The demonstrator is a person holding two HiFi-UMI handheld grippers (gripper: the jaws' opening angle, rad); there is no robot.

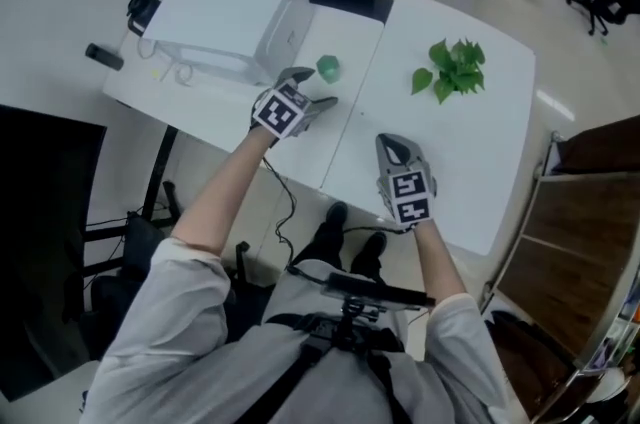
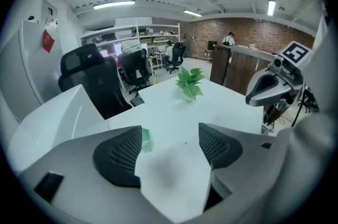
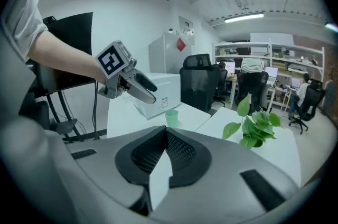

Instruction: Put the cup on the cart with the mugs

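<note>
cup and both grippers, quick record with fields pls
cup: green, upright on the white table, right of the box, untouched
left gripper: open, empty, pointing just past the cup
right gripper: shut, empty, nearer the person than the cup
plant: right of the cup, apart from it

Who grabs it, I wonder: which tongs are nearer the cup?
Left. The left tongs are open just short of the cup; the right tongs are shut, farther back over the other table.
</note>
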